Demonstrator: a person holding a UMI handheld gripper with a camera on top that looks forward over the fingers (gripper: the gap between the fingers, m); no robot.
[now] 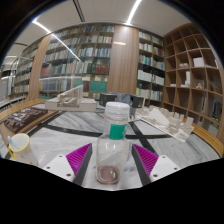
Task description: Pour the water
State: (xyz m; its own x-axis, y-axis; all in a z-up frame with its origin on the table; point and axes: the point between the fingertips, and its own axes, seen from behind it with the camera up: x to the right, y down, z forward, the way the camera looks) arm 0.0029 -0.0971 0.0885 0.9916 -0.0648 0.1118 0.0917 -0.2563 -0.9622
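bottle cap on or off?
On. The bottle stands upright between the hand-held gripper fingers, its white cap in place above a green band. Contents: cannot tell.

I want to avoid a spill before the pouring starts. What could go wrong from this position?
1. The bottle stands between the fingers, and whether both pads press it is unclear; a loose grip could let it slip when lifted.
2. Its cap looks still on, so tilting now would pour nothing.
3. A small white cup sits near the table edge and could be knocked.
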